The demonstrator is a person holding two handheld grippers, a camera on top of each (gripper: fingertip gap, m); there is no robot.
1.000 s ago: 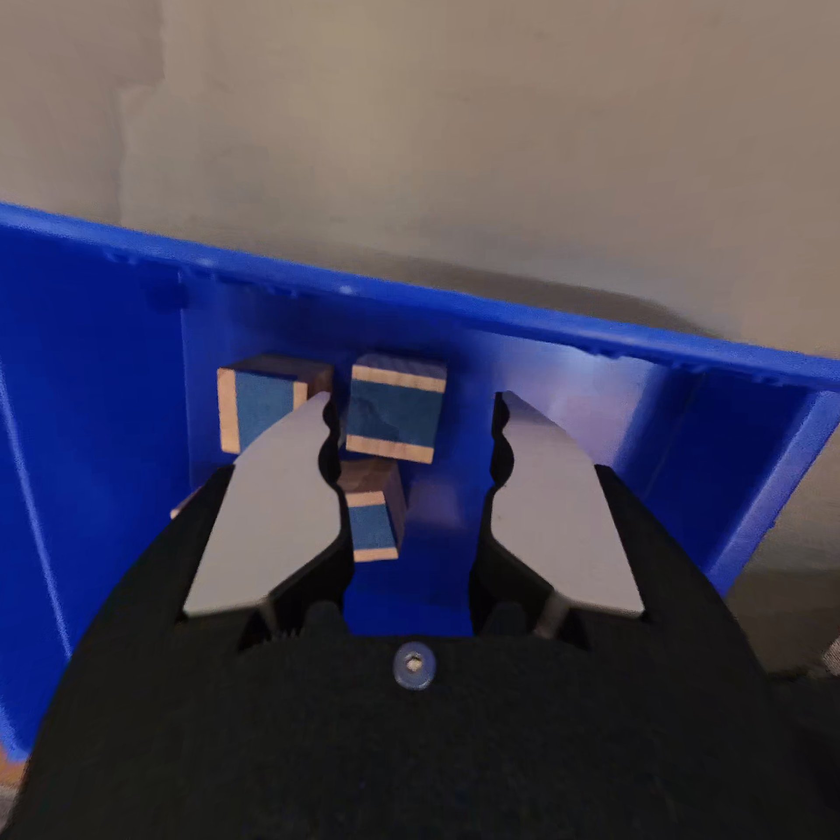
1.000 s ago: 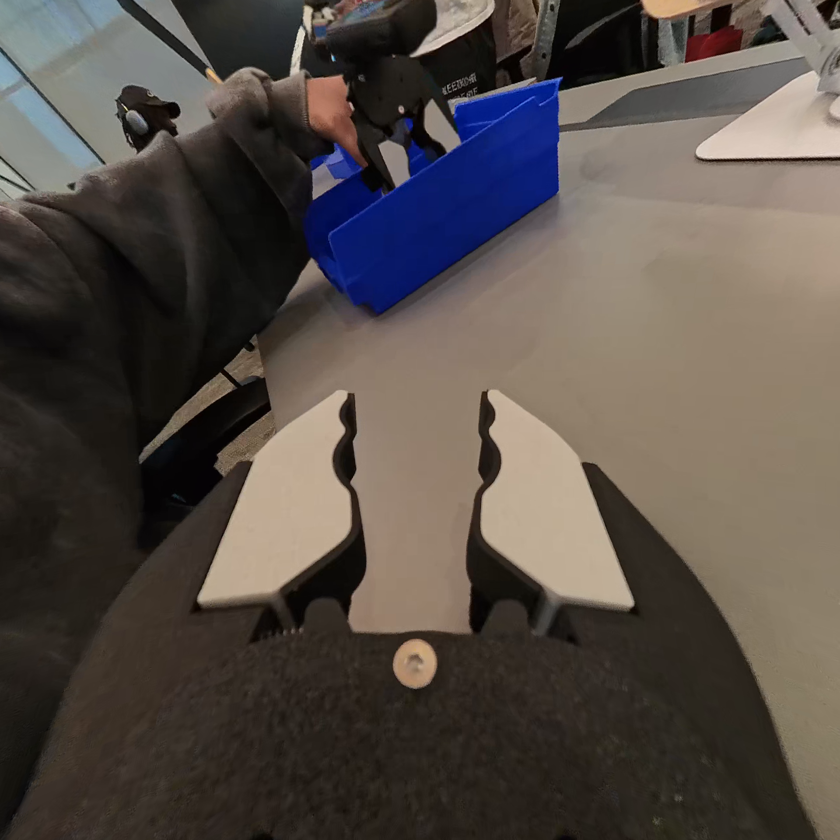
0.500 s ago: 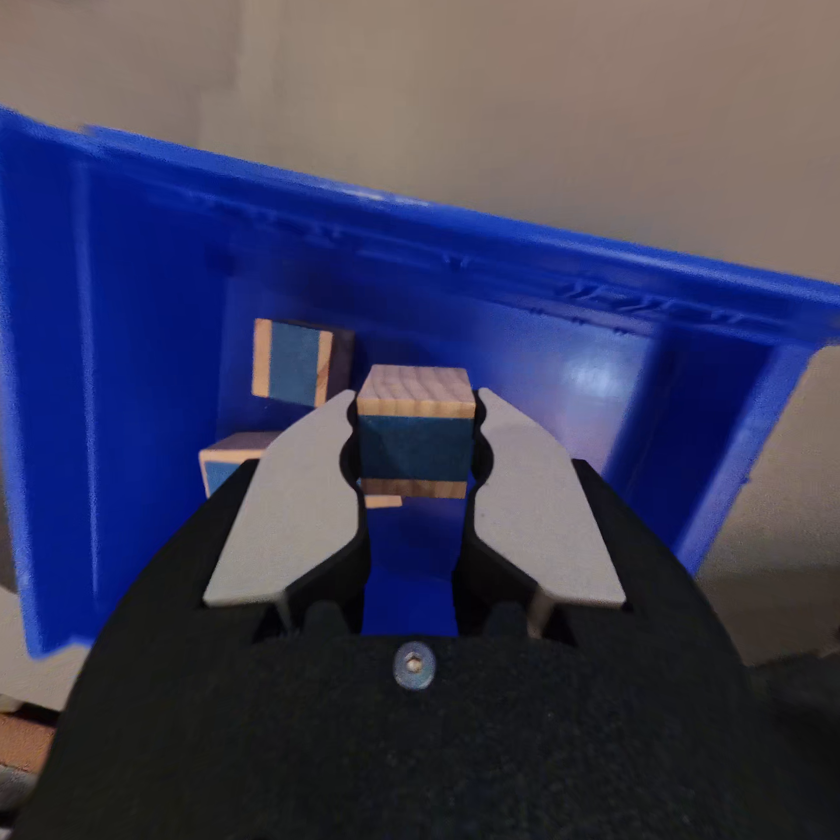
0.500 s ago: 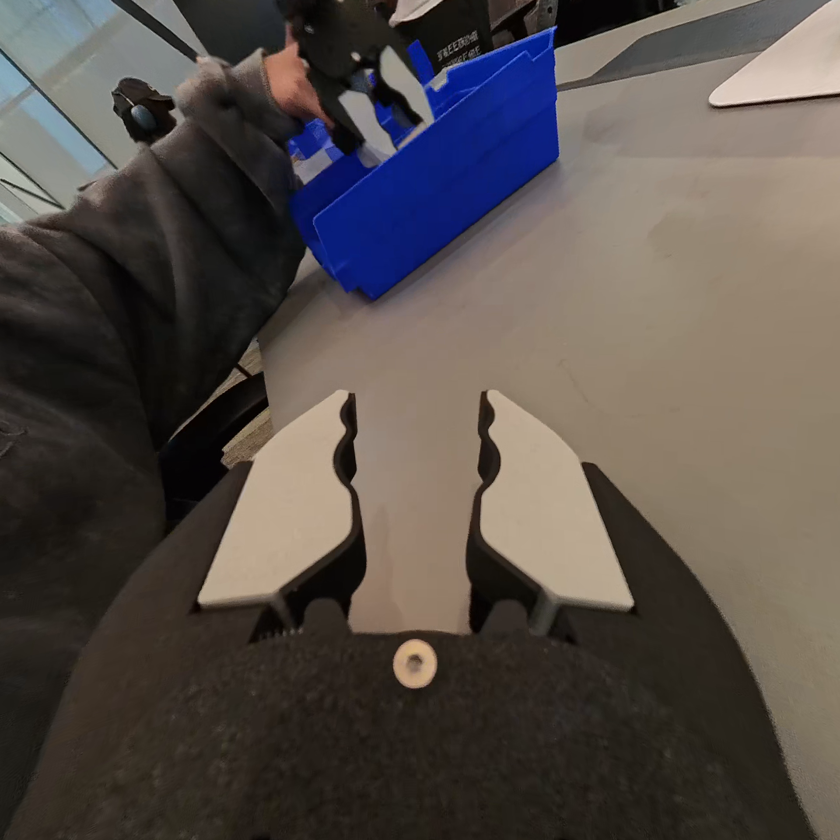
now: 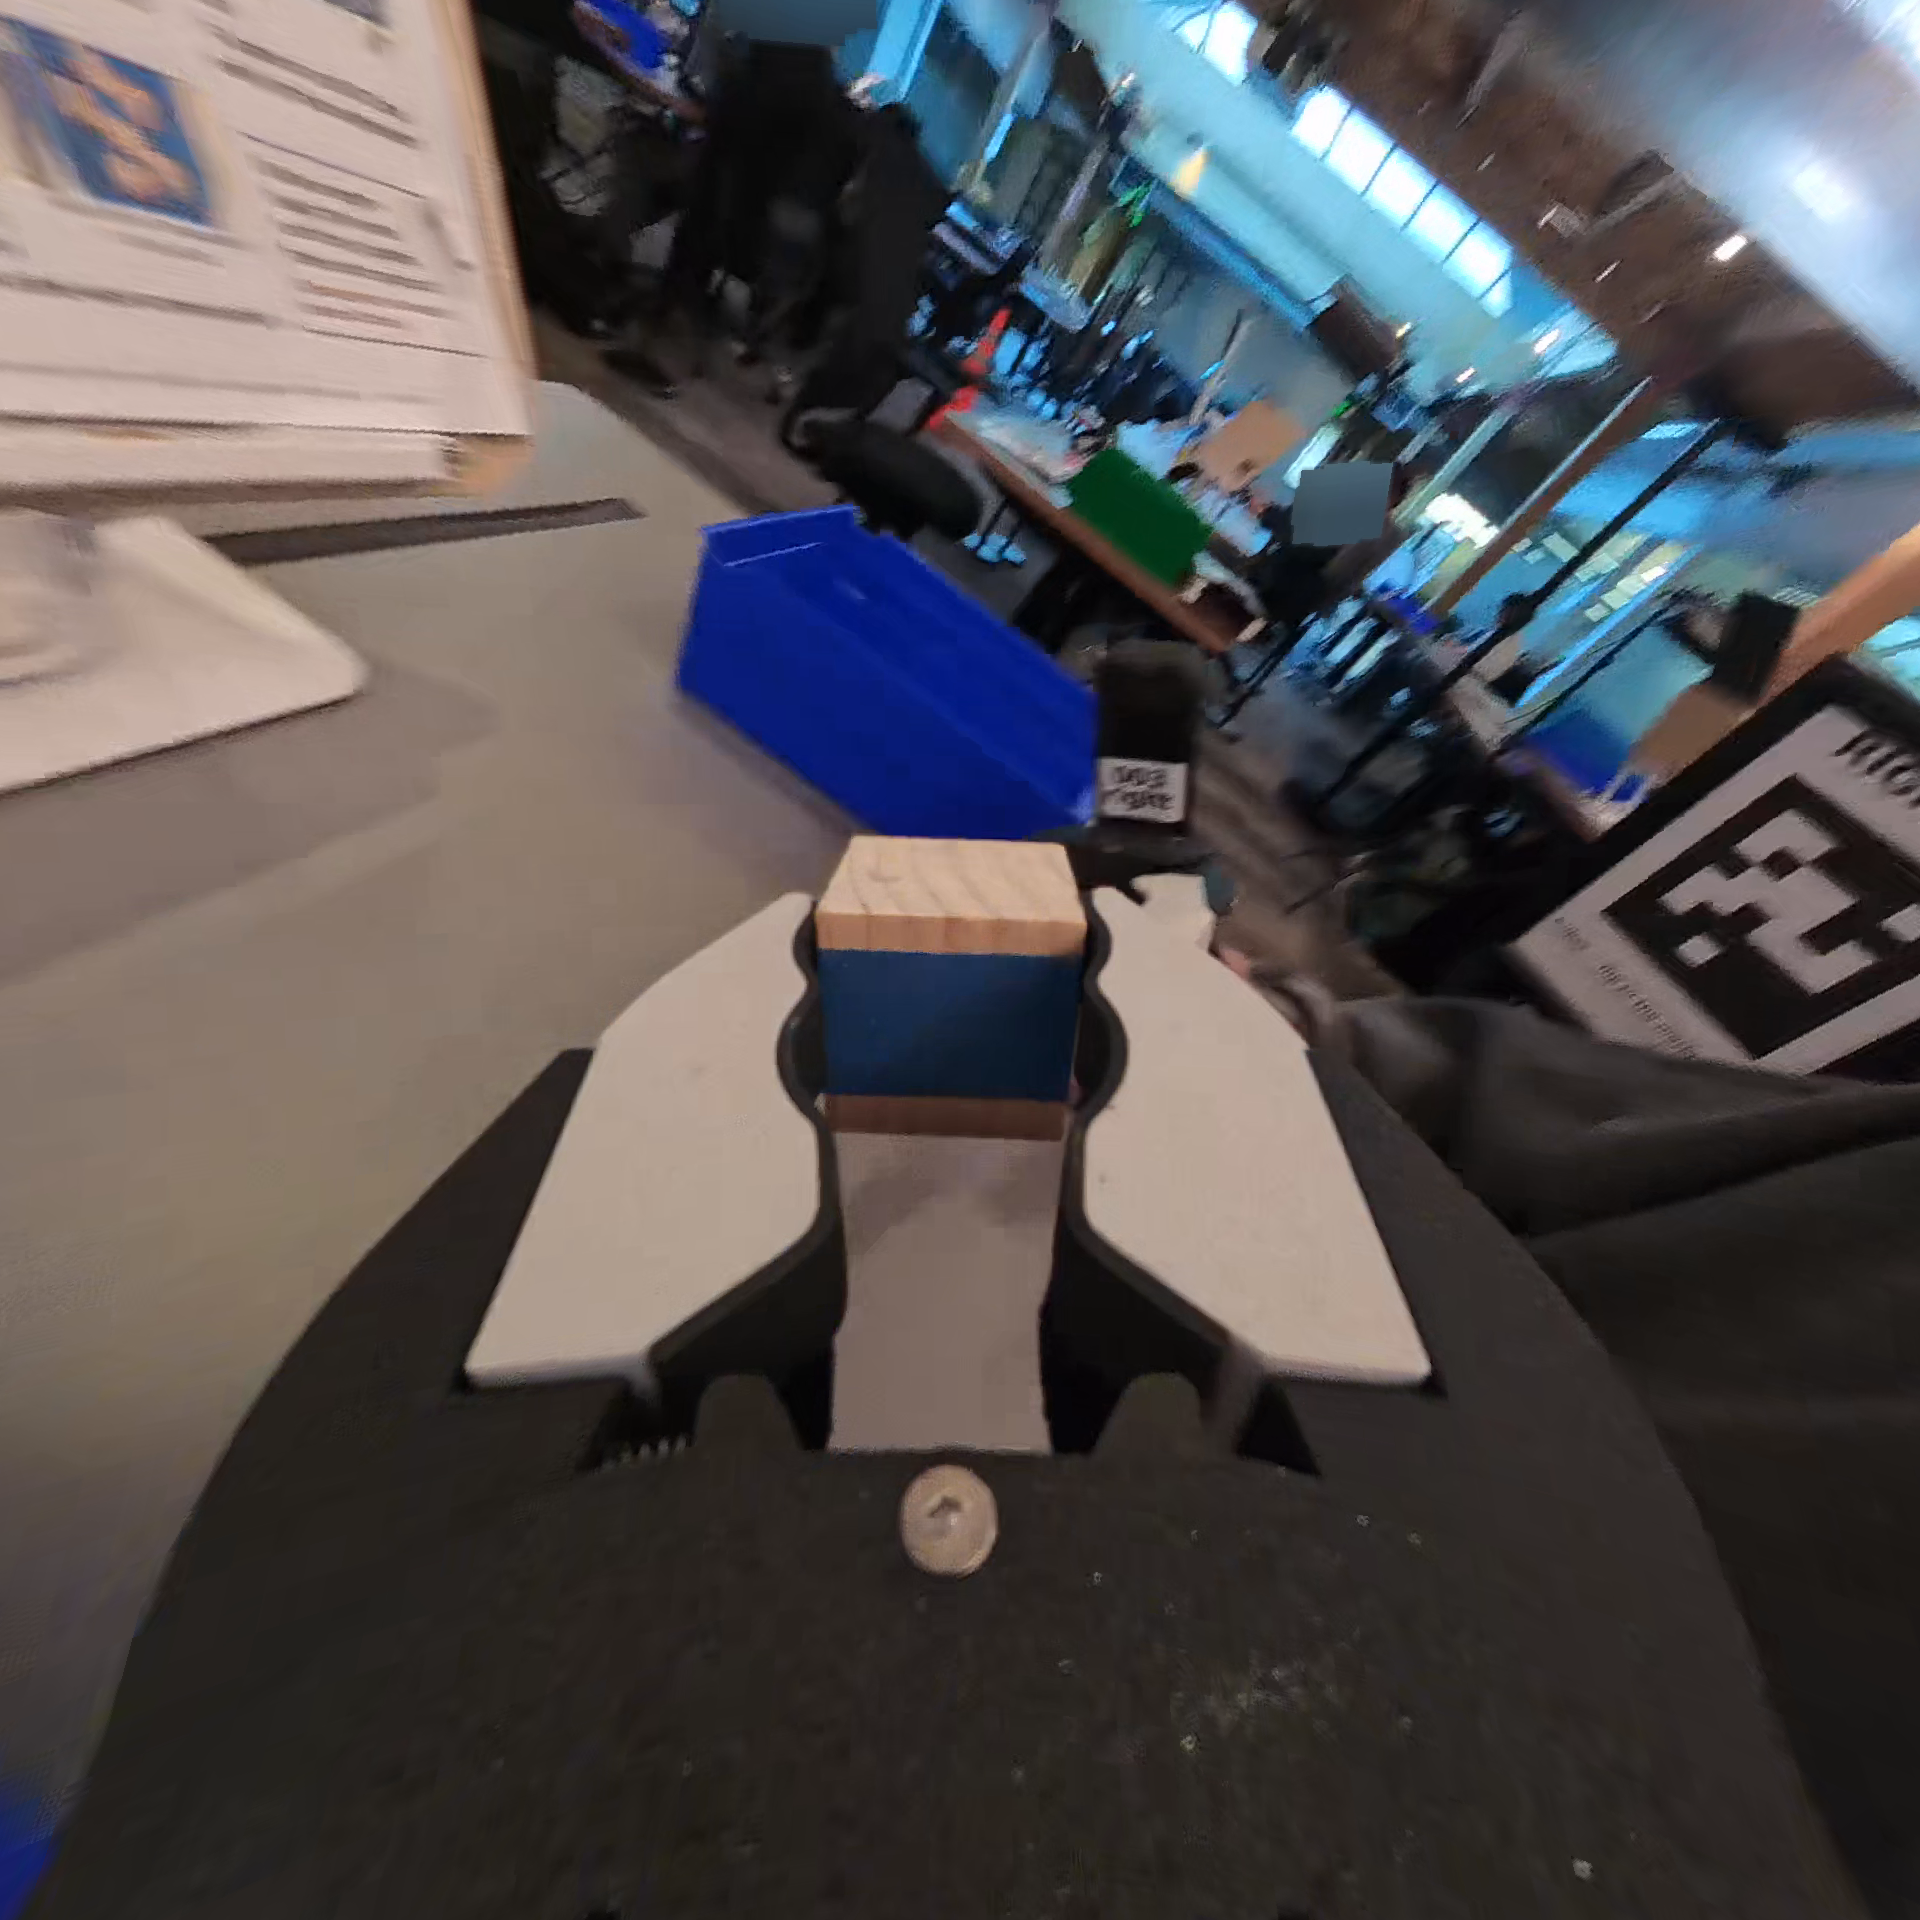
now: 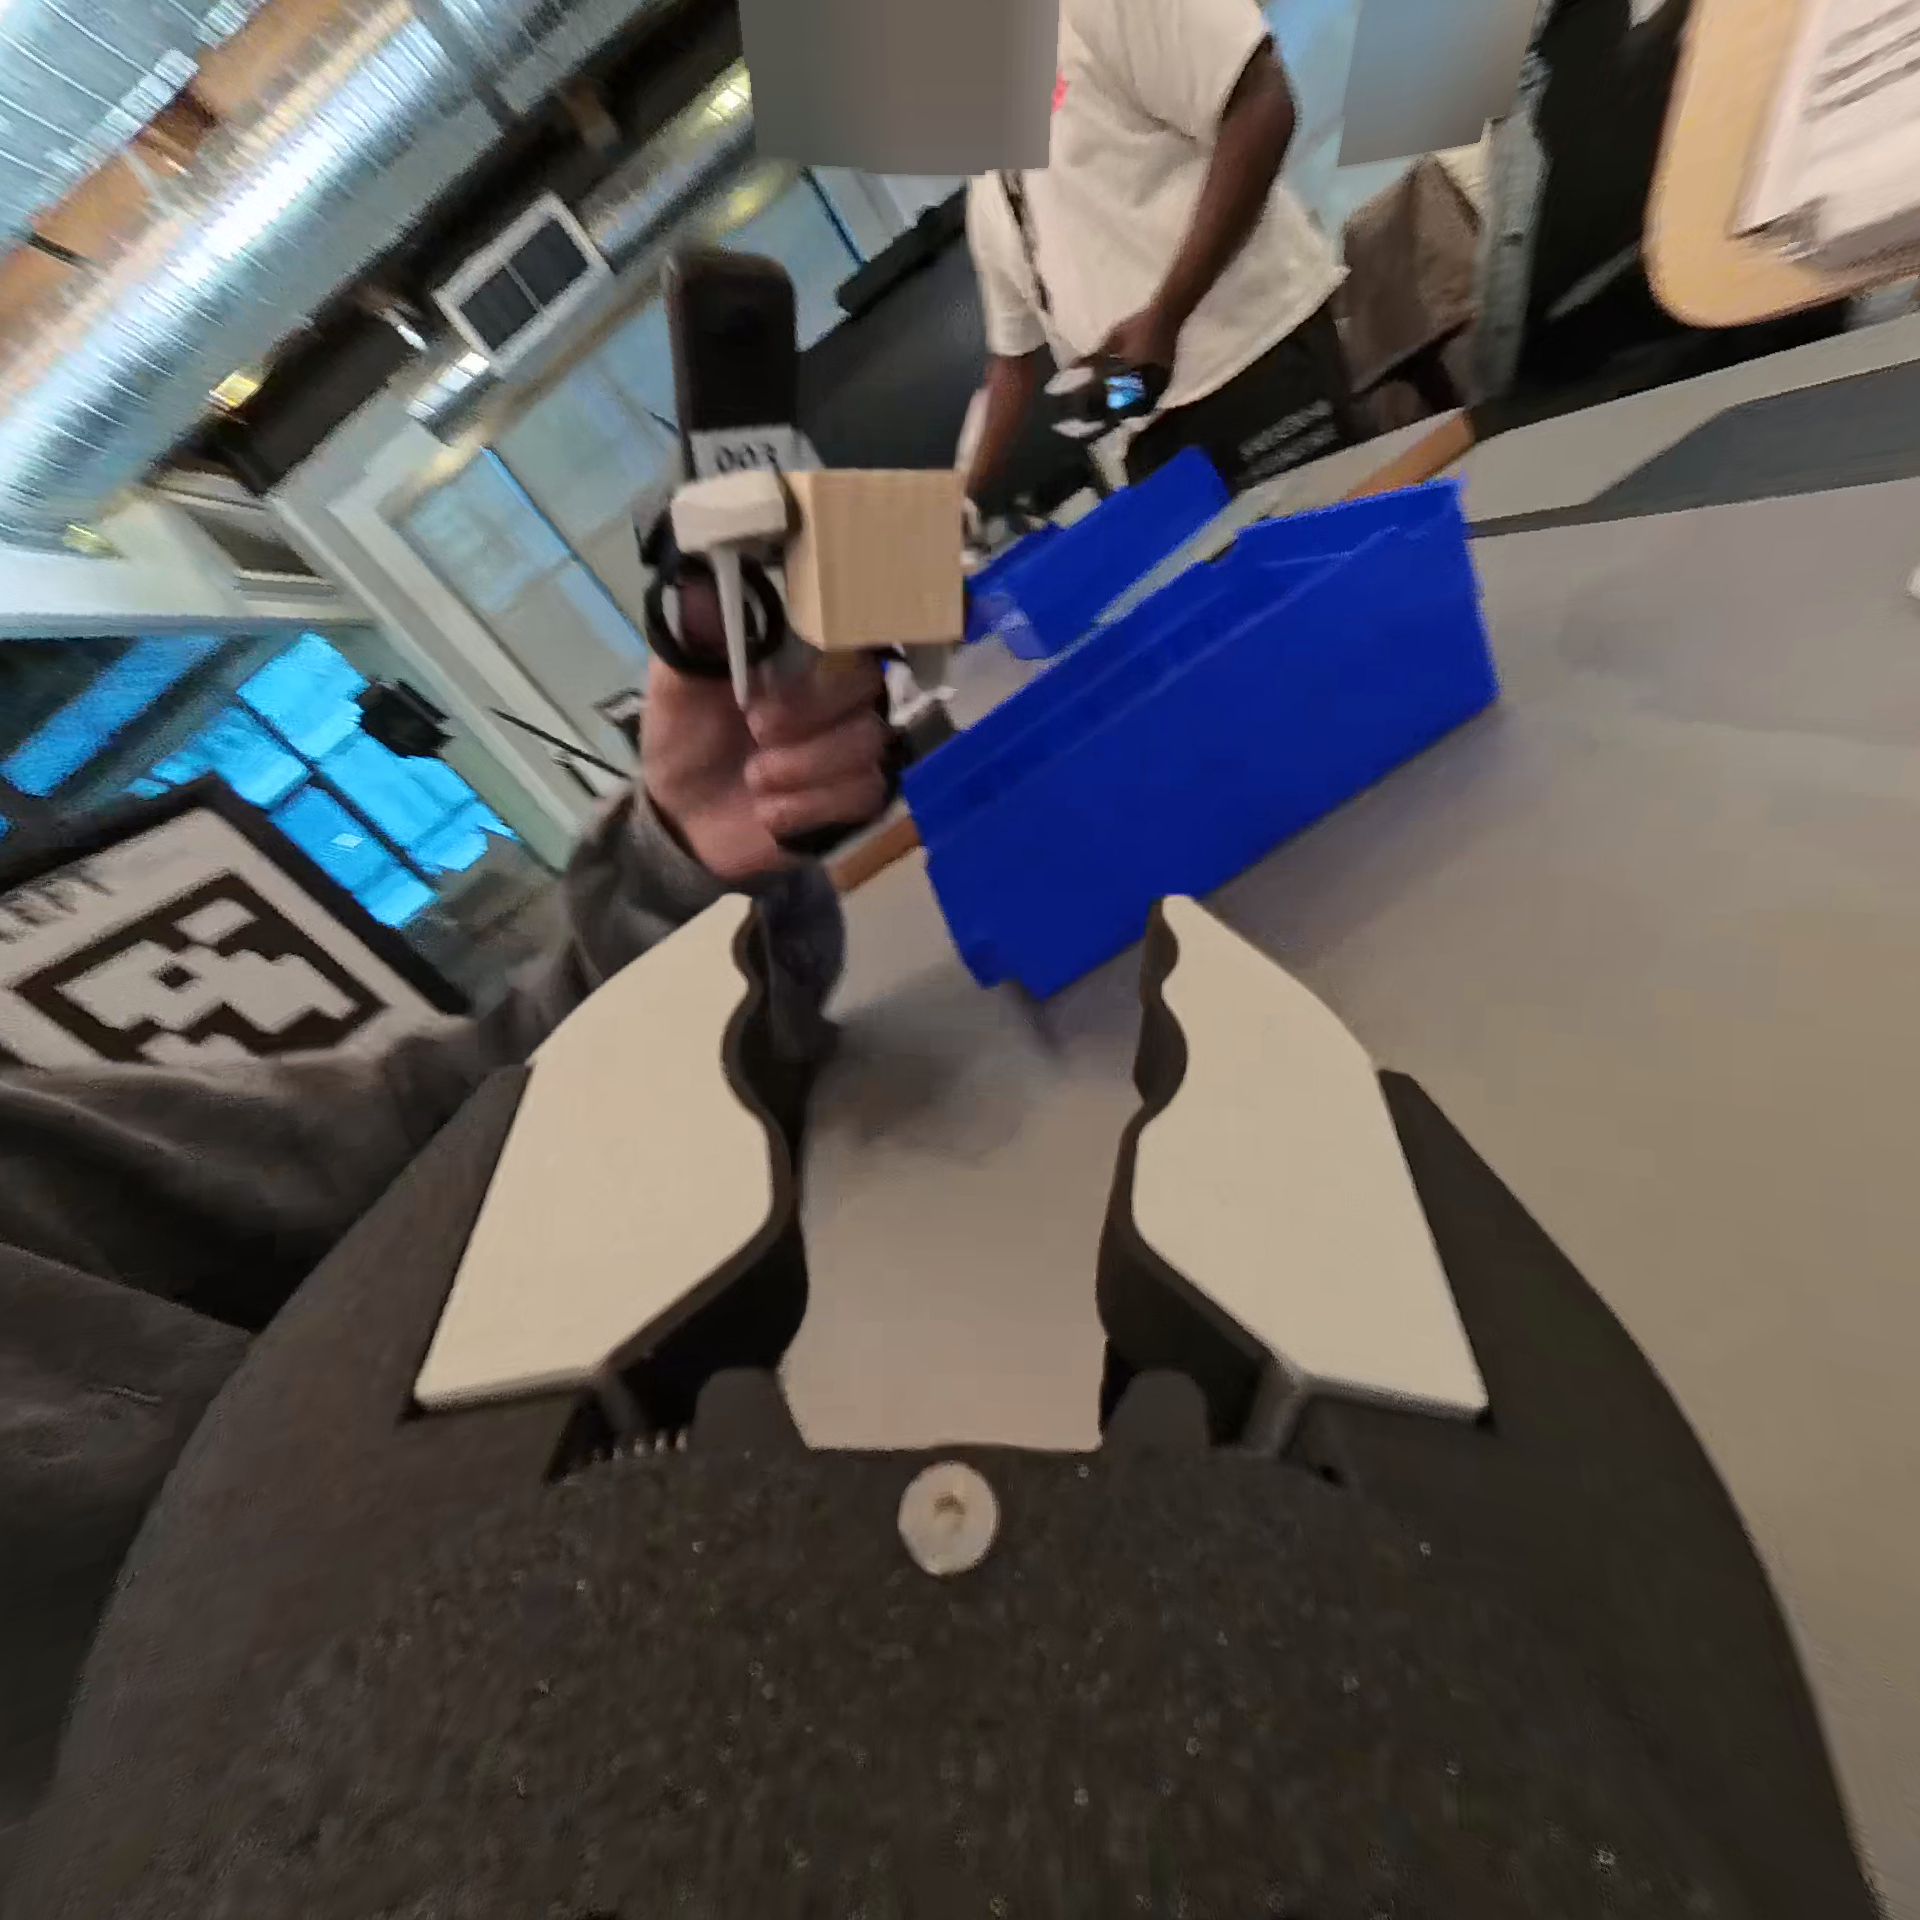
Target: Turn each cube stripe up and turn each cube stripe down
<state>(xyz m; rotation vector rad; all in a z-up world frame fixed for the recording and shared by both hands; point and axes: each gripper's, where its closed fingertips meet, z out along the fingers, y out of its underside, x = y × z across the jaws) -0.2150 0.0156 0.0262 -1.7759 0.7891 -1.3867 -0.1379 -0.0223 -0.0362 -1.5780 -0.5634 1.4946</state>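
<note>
Right up close in my left wrist view, the left hand-held gripper (image 5: 951, 997) is pinching a wooden cube (image 5: 948, 997) between its fingertips, with the cube lifted clear above the grey desk (image 5: 312, 987). The face toward me shows a broad dark-blue stripe running side to side, pale bare wood above it and a darker sliver of wood below, so I judge the stripe is facing sideways and not yet up or down. Over on my right, the right hand-held gripper (image 6: 948, 966) has its jaws spread wide and empty, hovering low over the desk. From that side the cube sits up and ahead, a little left of the gripper's line, showing me only plain tan wood. So the left one has the cube, and a rotation of the wrist looks like what the turn calls for; the right is near enough to take it if a handover is wanted. Farther back the blue bin (image 6: 1226, 748) rests on the desk, well apart from both. Beyond that, a person in a light shirt (image 6: 1132, 187) stands.
</note>
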